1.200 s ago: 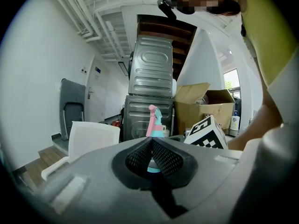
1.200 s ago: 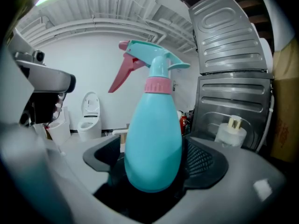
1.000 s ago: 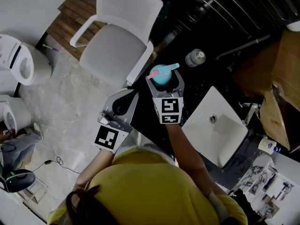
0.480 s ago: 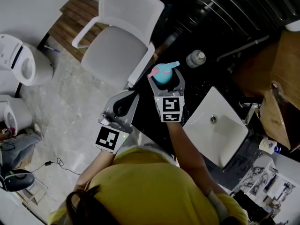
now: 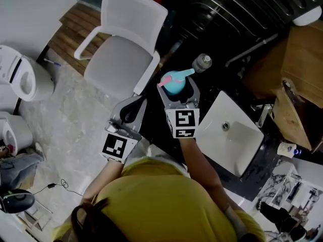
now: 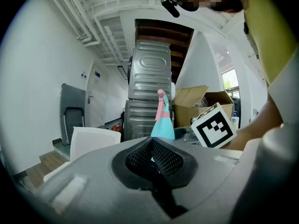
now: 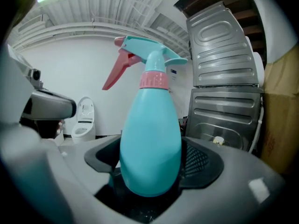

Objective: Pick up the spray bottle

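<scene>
The bottle [image 7: 150, 139] is gripped upright by its body in the right claw [image 5: 177, 91], while the left claw [image 6: 152, 149] is clenched, empty.

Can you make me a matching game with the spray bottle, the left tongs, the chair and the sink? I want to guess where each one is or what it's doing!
Things:
1. spray bottle
2. left tongs
3. chair
4. sink

Clues:
A. shut, holding nothing
B. set into the black counter
C. gripped by the right tongs
D. next to the counter, nobody sitting on it

Pairs: 1-C, 2-A, 3-D, 4-B
</scene>
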Demonstrator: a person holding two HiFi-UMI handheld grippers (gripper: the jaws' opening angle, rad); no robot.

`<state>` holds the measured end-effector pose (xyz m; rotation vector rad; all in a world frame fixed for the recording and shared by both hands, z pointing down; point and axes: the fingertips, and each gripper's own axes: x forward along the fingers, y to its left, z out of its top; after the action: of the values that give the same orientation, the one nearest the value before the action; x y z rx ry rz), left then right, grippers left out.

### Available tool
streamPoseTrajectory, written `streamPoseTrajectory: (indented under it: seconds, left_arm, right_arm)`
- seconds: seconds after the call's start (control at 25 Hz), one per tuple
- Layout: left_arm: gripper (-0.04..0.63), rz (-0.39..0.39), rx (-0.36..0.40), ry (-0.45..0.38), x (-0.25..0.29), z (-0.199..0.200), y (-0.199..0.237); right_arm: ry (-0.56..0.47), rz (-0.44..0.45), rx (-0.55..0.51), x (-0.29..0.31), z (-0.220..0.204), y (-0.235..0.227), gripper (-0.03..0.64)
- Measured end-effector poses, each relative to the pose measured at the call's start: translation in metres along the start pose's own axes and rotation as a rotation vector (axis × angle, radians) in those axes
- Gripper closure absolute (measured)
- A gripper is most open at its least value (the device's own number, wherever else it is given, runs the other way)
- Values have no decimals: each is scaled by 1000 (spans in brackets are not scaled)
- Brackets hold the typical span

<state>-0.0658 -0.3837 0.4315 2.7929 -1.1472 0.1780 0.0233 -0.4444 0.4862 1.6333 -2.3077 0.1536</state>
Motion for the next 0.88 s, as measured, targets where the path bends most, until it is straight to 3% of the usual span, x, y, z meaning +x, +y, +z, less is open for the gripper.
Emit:
streamPoseTrajectory:
  seconds: [0.52,0.88]
  left_arm:
    - [594,8,45,-62,8,28,-7]
    - [594,14,74,-79,9,38,-20]
  right_arm:
    - [-65,-165,21,-85,57,-32,235]
    - [-73,-271,14,-122,51,-48,235]
